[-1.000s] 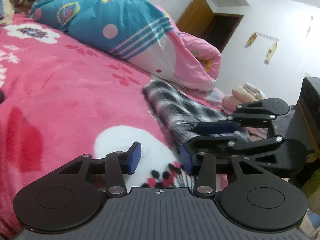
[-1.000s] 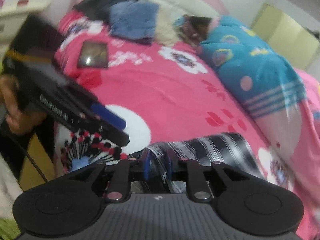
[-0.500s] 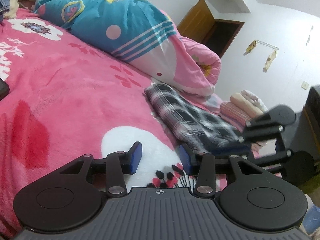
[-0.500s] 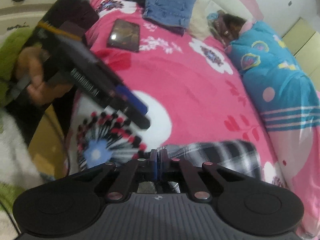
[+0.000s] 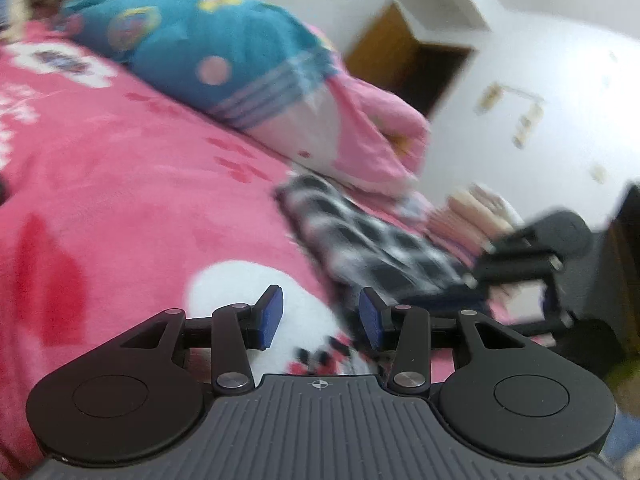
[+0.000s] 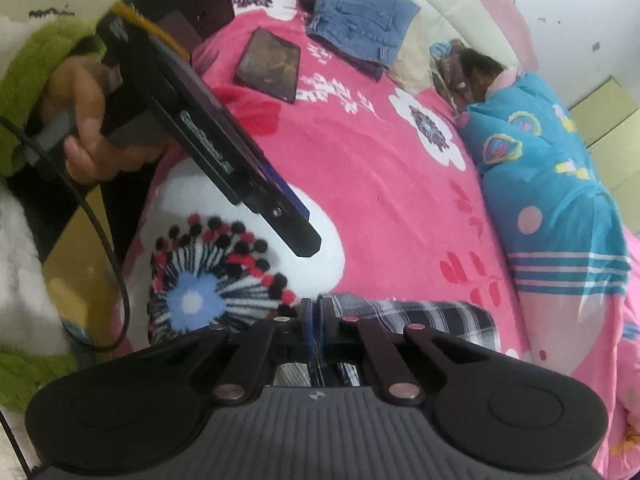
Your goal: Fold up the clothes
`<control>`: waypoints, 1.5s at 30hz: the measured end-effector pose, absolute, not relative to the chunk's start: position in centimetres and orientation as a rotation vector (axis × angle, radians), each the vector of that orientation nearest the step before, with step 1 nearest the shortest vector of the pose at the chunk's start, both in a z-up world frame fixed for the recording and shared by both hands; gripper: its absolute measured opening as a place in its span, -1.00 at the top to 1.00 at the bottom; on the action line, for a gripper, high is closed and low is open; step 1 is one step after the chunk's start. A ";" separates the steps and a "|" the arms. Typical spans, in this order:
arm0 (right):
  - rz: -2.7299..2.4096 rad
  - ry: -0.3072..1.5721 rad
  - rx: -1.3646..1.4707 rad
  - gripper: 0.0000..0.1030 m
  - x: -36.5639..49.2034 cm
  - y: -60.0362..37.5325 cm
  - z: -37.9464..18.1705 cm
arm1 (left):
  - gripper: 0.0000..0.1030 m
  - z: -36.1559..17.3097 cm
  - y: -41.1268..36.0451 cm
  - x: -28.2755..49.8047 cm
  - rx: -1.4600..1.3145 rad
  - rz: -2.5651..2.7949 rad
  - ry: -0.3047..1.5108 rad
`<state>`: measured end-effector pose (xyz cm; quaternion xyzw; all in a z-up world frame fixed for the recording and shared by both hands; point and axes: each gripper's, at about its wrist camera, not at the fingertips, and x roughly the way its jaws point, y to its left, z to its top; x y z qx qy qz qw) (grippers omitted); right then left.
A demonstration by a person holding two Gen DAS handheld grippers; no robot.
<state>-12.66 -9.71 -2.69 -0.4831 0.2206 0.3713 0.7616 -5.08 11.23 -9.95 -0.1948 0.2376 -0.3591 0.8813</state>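
- Just ahead of the right gripper, and partly under it, the checked garment is seen lying on the pink bedspread as a long, narrow, already doubled strip.
- The right gripper's blue pads are pressed together on the near end of that strip; cloth shows between and below them, so it is judged to be clamped on the garment.
- The left gripper is held with its pads well apart and nothing between them; the garment lies ahead and to its right, with the right gripper at the strip's end.
- Motion blur spoils the left view, so the garment's far edge is only roughly placed.
- The garment is judged light, limp and thin: it should sag from any single hold, drape instead of keeping shape, and slide a little over the fleecy spread.
- A hold is best taken at a corner or along a folded edge, all layers pinched together, since a grip mid-panel would likely lift only the top layer and open the fold.
- With one end already gripped, the free end beyond the left gripper looks the fitting second hold.
- No box, basket or drawer for clothes is seen near either gripper; no container's contents can be told.
- Beyond the left gripper, past the garment, a small stack of folded cloths rests at the bed's edge.
- Far ahead of the right gripper, denim and a dark tablet lie on the spread.
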 end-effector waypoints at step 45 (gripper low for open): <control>0.503 0.333 -0.541 0.98 -12.7 -15.1 -3.2 | 1.00 -8.3 5.9 -5.8 -0.281 -0.732 0.440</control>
